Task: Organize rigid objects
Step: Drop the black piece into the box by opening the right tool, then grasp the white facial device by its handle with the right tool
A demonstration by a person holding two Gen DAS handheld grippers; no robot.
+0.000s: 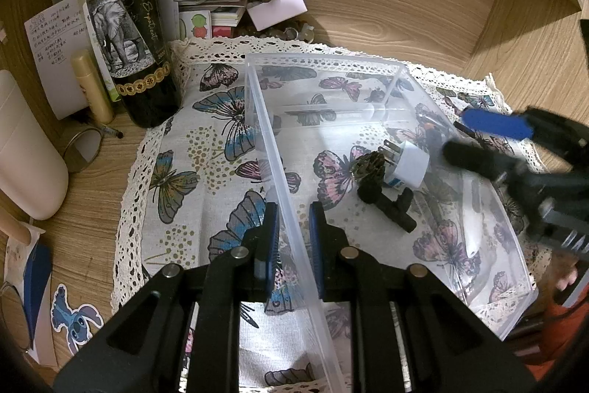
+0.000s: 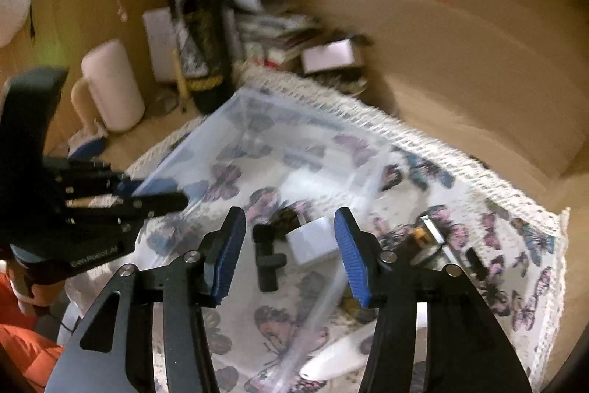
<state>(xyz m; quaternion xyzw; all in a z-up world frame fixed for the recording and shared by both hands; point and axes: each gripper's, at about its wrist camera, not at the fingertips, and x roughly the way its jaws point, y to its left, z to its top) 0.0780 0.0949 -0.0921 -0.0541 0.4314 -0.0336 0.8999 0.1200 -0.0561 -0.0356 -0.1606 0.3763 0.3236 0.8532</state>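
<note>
Butterfly cloth (image 1: 206, 172), wine bottle (image 1: 129, 24) left — clear bin (image 1: 279, 172) btwn left jaws

Looking down past the right gripper (image 2: 289, 238), holding its blue pads apart over the clear box (image 2: 176, 157). Seeing a white plug (image 2: 313, 242) and a black clip (image 2: 267, 264) lying inside, mid-frame. Spotting the left gripper (image 2: 154, 192) pinching the box wall at left.
</note>
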